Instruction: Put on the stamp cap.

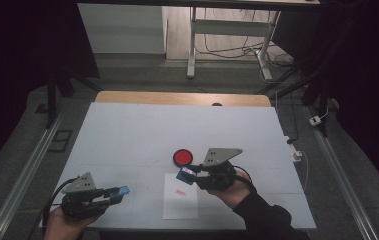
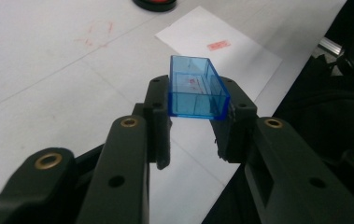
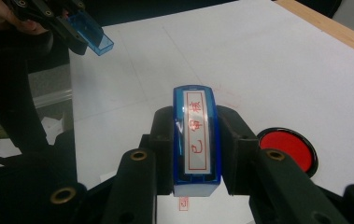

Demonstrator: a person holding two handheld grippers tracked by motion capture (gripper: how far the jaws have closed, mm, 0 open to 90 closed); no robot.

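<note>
**Blue stamp in one claw, its blue cap in the other**

Blue plastic on both sides, folks! The right claw is pinching the blue stamp firmly between its black jaws, and the right gripper view gives us the treat: the stamp's face turned up, red characters inside a red border on a white strip. From the high view that same stamp is just a small blue block hanging above the top edge of the white paper sheet, close beside the red ink pad.

Over to the left claw, low at the near left of the desk. It is clamped on the clear blue cap, an open-ended little box; the left gripper view looks straight into it and finds only faint red smudges inside. That view also catches a small red stamped mark on the paper, and red scuffs on the desk surface. The round ink pad lies open, red showing, well apart from the cap.
</note>
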